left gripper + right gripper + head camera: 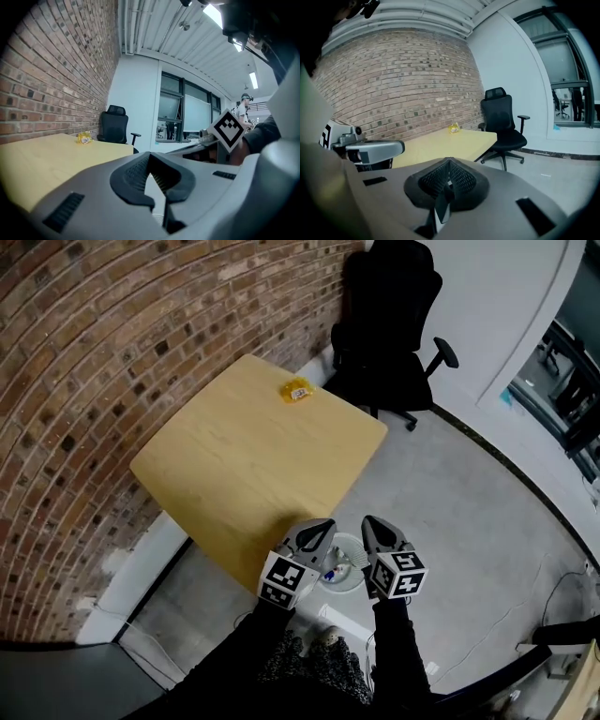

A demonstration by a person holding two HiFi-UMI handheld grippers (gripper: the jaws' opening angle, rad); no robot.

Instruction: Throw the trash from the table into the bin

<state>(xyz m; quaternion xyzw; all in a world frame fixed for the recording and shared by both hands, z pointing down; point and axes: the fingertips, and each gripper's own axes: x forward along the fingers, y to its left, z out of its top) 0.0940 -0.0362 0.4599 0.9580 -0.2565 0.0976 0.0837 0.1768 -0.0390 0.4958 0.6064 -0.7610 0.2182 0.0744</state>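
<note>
A crumpled yellow wrapper point(296, 390) lies near the far edge of the wooden table point(253, 456); it also shows in the left gripper view point(84, 138) and the right gripper view point(453, 127). A white round bin point(345, 573) with some trash in it stands on the floor off the table's near corner. My left gripper point(323, 526) and right gripper point(368, 523) hover side by side above the bin, pointing toward the table. Both are shut with nothing between the pads, as the left gripper view point(149, 157) and the right gripper view point(449, 161) show.
A brick wall point(112, 352) runs along the table's left side. A black office chair point(389, 315) stands beyond the table's far corner. Grey floor point(469, 521) spreads to the right. A person point(243, 110) stands far off in the left gripper view.
</note>
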